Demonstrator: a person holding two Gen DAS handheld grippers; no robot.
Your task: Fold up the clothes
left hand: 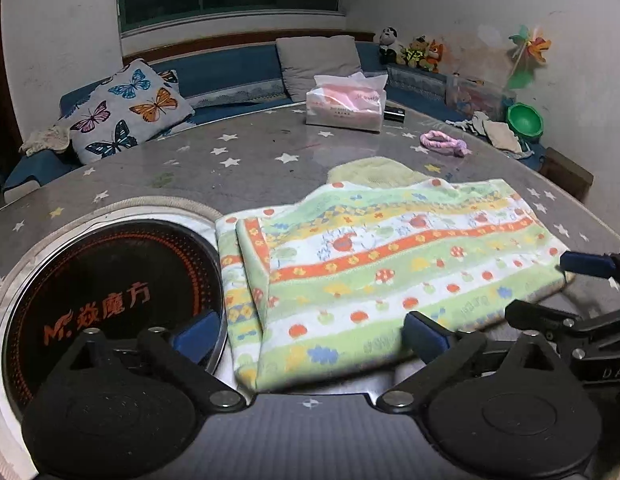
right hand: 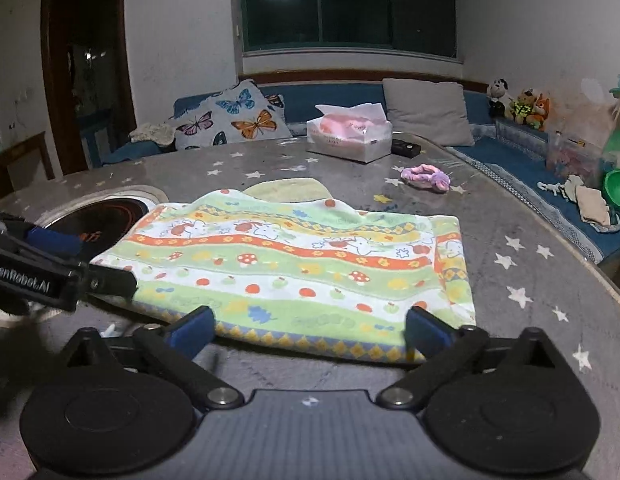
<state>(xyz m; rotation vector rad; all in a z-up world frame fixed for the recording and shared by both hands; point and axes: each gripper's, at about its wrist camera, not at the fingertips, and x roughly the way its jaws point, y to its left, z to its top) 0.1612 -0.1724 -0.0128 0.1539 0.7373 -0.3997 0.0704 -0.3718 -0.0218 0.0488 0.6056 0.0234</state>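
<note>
Gaping wide with nothing between its blue pads, the left gripper hangs over the near left corner of the folded cloth; the right gripper is spread just as wide and empty at the cloth's near edge, towards its right end. No pad presses the fabric. The cloth lies flat on the round star-printed table, its long axis running left to right across both views and its stripes of mushrooms and flowers following that axis. Its left end shows stacked folded layers that overlap the rim of the inset black cooktop, which carries orange lettering reading "M" followed by Chinese characters. A pale yellow cloth peeks out from under the far edge. Bare tabletop lies open to the right and beyond, as far as a pink scrunchie and a tissue pack. In the right wrist view the other tool's arm reads "GenRobot.AI".
</note>
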